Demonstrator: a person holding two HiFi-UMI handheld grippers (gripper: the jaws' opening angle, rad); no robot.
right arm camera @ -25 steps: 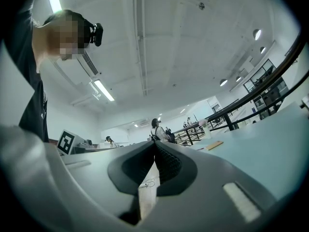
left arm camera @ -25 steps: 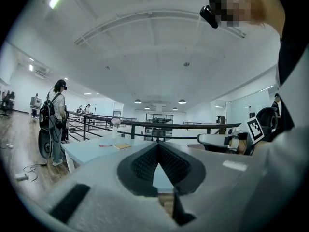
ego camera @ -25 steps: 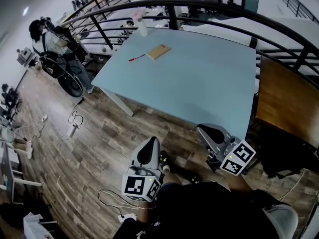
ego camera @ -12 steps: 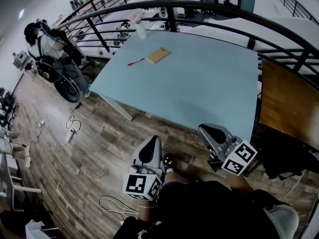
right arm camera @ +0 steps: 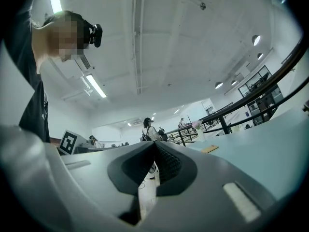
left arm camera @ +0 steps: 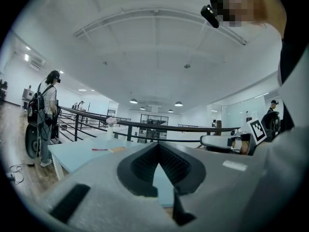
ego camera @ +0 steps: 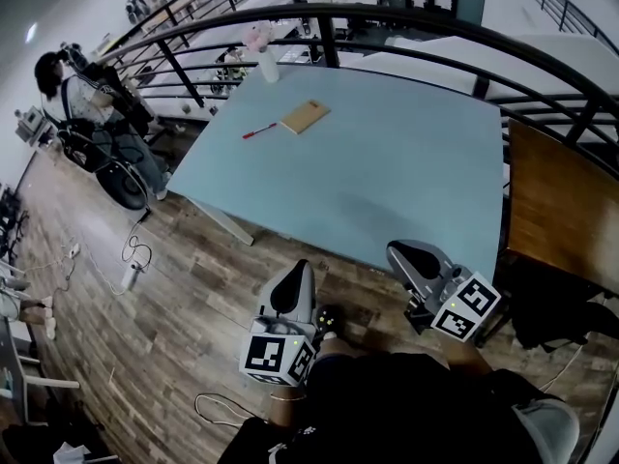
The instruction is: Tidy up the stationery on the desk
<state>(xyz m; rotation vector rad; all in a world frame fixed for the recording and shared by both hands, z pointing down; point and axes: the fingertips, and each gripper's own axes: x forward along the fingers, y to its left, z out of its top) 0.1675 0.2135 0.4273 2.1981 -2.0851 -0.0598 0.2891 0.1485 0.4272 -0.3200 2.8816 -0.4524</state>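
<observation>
A red pen and a tan notebook lie side by side near the far left corner of the light blue desk. Both grippers are held low in front of the person's body, short of the desk's near edge and far from the stationery. My left gripper is shut and empty over the wooden floor. My right gripper is shut and empty beside the desk's near right corner. The left gripper view shows the pen and notebook small and distant beyond the shut jaws. The right gripper view shows the notebook past its jaws.
A white vase with pink flowers stands at the desk's far left corner. A black railing curves behind the desk. A brown wooden table stands to the right. A person with a backpack stands on the floor at far left, with cables nearby.
The head view has drifted a little, so the desk and the standing person sit slightly higher and further left. Both grippers stay shut in about the same place.
</observation>
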